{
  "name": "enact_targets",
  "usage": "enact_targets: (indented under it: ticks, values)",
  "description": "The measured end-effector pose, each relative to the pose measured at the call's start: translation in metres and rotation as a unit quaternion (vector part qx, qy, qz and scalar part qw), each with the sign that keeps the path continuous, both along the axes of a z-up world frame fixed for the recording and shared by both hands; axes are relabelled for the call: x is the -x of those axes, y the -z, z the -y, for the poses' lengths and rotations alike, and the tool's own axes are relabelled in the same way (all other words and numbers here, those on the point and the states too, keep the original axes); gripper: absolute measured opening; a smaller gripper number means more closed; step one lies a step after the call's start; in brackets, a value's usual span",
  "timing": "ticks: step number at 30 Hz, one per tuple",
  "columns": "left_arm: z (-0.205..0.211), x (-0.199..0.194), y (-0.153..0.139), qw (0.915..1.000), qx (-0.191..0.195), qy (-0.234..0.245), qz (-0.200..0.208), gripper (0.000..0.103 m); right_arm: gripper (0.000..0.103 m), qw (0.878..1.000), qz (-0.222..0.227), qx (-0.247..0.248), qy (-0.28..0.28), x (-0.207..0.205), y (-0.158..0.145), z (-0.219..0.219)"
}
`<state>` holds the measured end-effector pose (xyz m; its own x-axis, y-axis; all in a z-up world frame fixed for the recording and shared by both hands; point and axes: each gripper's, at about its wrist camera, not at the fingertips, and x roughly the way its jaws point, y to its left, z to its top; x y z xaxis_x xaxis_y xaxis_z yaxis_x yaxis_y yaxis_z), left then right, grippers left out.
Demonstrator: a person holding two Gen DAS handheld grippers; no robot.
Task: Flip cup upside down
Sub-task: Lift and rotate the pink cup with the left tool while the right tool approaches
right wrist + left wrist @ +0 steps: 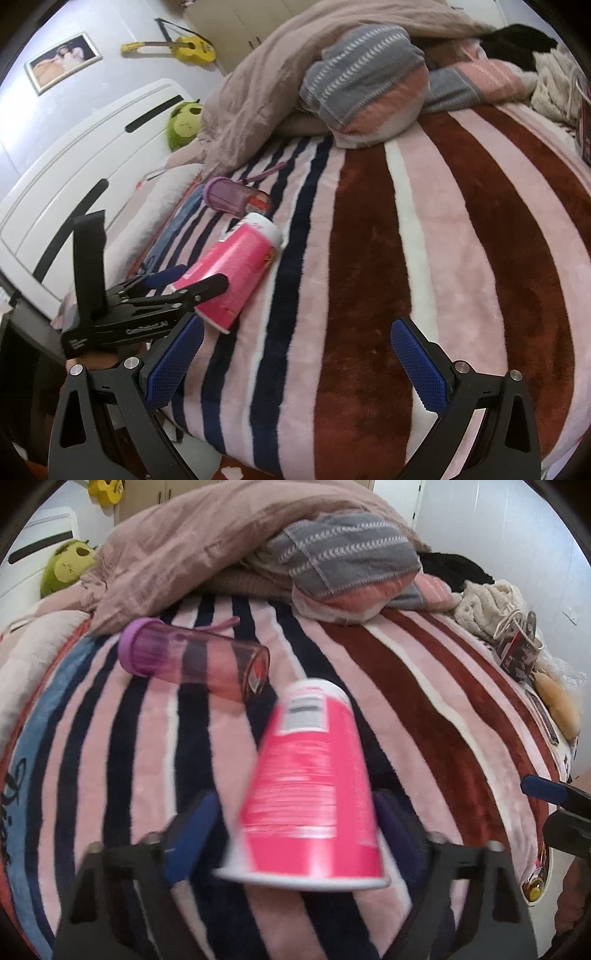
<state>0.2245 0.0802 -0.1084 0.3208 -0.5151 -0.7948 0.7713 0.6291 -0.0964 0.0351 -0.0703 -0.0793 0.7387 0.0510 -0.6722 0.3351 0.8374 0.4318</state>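
- Left gripper [299, 834]: jaws wide, flanking the cup [306, 786] near its rim; contact unclear (blurred).
- Right gripper [295, 365]: gaping, empty, at five o'clock from the cup.
- Cup, tipped on the blanket [424, 686]: probably light, crushable paper; grip mid-wall gently.
- Bottle [192, 657] lies at eleven o'clock.

Your cup [306, 794] is a pink paper one with a white rim and a white label panel near its base. It tilts with the wide mouth toward you and the narrow base pointing away, above the striped bed [424, 701].
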Motion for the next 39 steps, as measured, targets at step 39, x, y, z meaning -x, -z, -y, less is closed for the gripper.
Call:
enact_targets:
  ticks: [39]
  values:
    - [-0.084, 0.047, 0.007, 0.9885, 0.108, 0.035, -0.1, 0.069, 0.062, 0.955, -0.063, -0.274, -0.091, -0.13, 0.067, -0.044]
